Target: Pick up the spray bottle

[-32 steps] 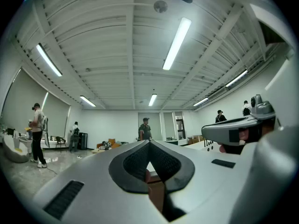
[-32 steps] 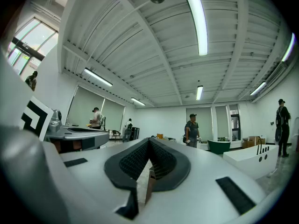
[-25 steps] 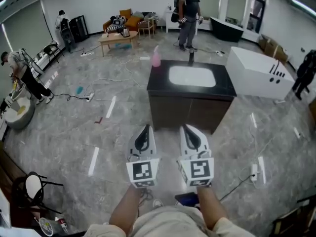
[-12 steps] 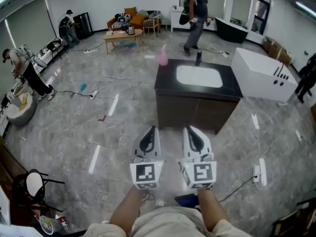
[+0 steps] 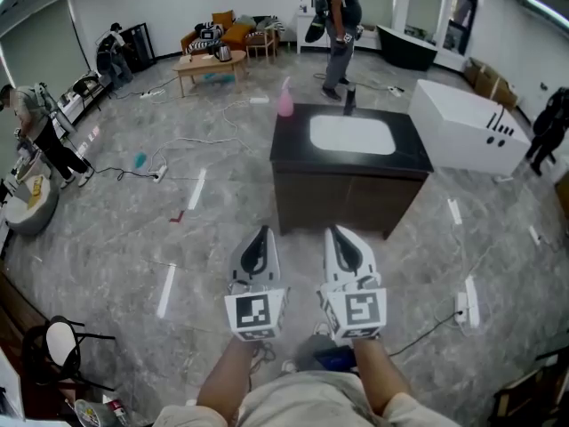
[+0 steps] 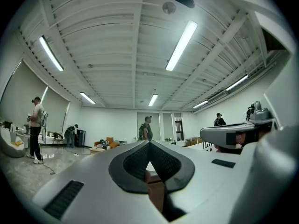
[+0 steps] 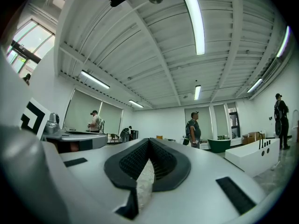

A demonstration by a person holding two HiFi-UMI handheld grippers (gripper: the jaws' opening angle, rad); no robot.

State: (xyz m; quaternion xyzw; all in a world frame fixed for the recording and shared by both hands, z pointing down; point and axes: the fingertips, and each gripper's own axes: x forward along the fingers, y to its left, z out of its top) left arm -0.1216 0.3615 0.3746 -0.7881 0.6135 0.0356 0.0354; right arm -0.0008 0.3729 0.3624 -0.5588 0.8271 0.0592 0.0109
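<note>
Head view: L gripper [image 5: 260,232] and R gripper [image 5: 335,231] are held side by side, low in frame, both pointing fwd toward a dark cabinet w/ black worktop [image 5: 290,146]. The grippers are well short of the cabinet, w/ bare marble floor [image 5: 133,229] between them and it.

L gripper view: fingers [image 6: 134,163] closed, the dark pads meeting at the tip [image 6: 149,143], nothing between them. Brown cabinet front shows through the small gap below the tip.

R gripper view: fingers [image 7: 164,164] closed too, tips together [image 7: 148,140], nothing held. Only room and ceiling lie beyond.

Spray bottle [image 5: 284,101]: pink, upright, on the far-left corner of the worktop, well apart from both grippers. No contact w/ either.

White sink basin [image 5: 351,135] is set in the middle of the worktop. A small dark upright item [image 5: 349,99] stands at the far edge behind the basin; can't tell if it is a tap or a bottle.

Surroundings: white bathtub [image 5: 462,133] to the right of the cabinet. A person [image 5: 339,20] stands beyond the cabinet. A low wooden table [image 5: 211,63] and an orange sofa [image 5: 228,34] are at the far wall. Another person [image 5: 40,136] bends over at far left. Cables and white tape strips lie on the floor.
</note>
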